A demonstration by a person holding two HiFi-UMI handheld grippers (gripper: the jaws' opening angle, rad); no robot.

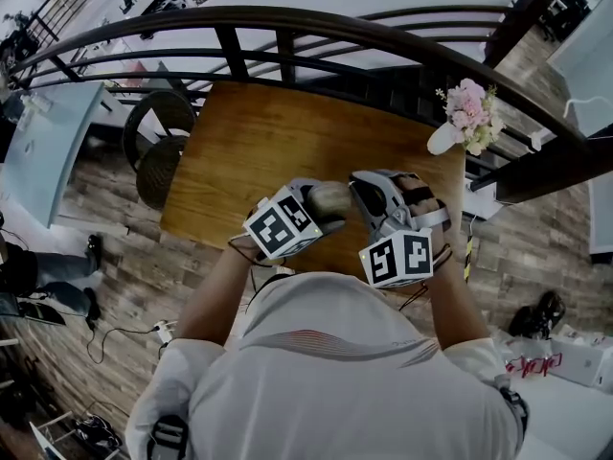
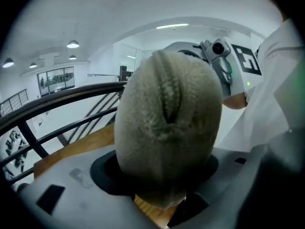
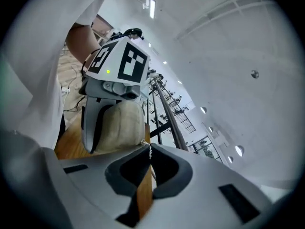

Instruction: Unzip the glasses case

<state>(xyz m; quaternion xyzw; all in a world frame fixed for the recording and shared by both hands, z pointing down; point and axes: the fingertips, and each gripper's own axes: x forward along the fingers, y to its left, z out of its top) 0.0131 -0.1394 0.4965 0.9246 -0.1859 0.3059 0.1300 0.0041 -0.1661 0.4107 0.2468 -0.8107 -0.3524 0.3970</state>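
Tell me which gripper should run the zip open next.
Right. The right gripper is shut on what looks like the zip pull at one end of the glasses case, while the left gripper clamps the case's body, steadying it.

The person is wearing a white short-sleeved shirt [image 1: 335, 372], with thin red and dark stripes curving across its back. Ahead of the shirt, the left gripper [image 1: 321, 207] and the right gripper [image 3: 147, 151] are showing pale grey shells with black pads. Each is carrying a white cube [image 1: 281, 228] of black square markers, with a small green light glowing beside it.
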